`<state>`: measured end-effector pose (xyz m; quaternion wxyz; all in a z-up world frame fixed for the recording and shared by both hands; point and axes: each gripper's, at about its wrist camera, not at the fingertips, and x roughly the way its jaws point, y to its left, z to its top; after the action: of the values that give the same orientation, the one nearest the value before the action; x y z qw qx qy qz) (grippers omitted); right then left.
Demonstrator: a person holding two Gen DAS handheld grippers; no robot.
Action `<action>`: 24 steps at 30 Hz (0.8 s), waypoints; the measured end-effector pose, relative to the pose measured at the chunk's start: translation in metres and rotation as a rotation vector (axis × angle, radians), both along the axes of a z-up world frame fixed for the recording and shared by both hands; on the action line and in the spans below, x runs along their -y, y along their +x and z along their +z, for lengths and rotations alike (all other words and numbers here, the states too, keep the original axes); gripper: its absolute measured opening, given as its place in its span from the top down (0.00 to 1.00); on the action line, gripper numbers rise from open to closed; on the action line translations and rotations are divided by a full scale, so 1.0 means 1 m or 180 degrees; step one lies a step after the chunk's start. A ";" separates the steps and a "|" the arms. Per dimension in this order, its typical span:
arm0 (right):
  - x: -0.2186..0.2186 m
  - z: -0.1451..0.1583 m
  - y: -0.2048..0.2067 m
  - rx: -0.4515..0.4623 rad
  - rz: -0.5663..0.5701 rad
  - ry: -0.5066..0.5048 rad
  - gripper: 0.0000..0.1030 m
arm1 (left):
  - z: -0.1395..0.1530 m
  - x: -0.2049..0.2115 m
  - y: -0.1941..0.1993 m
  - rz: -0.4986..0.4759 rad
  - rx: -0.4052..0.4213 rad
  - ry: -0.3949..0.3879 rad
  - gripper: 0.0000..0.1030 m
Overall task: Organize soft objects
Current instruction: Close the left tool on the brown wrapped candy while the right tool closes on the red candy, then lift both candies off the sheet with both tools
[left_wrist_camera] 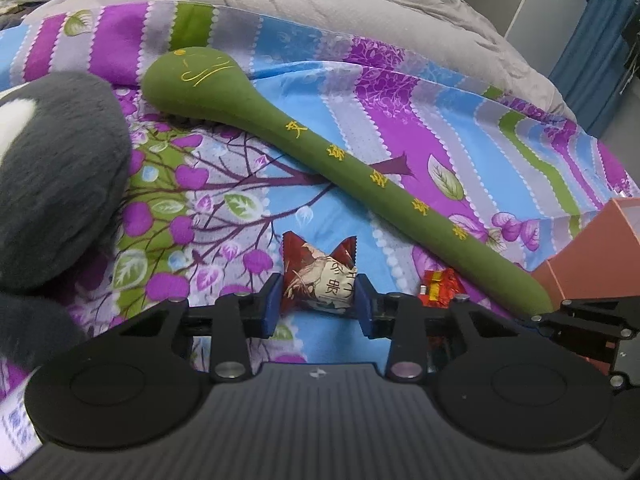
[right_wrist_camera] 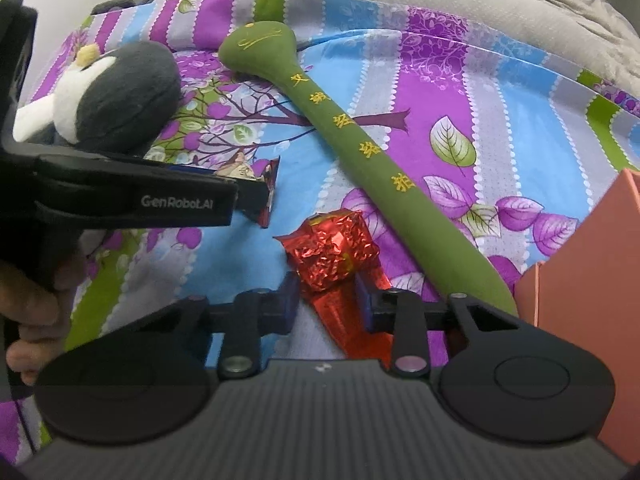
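While both tongs pinch their own wrapped sachet on the bed, the salmon-pink box sits at the right edge, nearest the right hand.

The left tongs (left_wrist_camera: pixel 318 300) press their blue pads on a puffy brown-and-cream printed sachet (left_wrist_camera: pixel 318 276) that lies straight ahead between them, ears pointing away from the camera; the right tongs (right_wrist_camera: pixel 326 304) close on a crinkled red foil packet (right_wrist_camera: pixel 332 256), its flat tail trailing back under the fingers. Both rest on the purple-and-blue floral bedsheet (left_wrist_camera: pixel 440 120). Just beyond, a long green padded massage hammer (right_wrist_camera: pixel 360 144) runs diagonally, head far left, handle end touching or nearly touching the box (right_wrist_camera: pixel 592 264). A grey-and-white plush penguin (right_wrist_camera: pixel 116 96) lies far left.
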<state>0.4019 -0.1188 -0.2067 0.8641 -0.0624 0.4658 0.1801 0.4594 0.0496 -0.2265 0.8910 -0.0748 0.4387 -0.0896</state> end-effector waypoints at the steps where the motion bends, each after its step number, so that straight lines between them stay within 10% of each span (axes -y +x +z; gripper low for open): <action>1: 0.000 0.001 -0.002 0.0006 0.0003 0.0000 0.72 | 0.001 -0.001 -0.004 0.0018 -0.0008 0.0000 0.58; 24: 0.016 0.036 -0.115 0.0070 0.0021 -0.0022 0.79 | 0.039 -0.004 -0.137 0.0254 -0.0098 -0.0150 0.58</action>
<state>0.2873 -0.1349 -0.1703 0.8684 -0.0689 0.4567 0.1805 0.3221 0.0535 -0.1872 0.8851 -0.1145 0.4467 -0.0632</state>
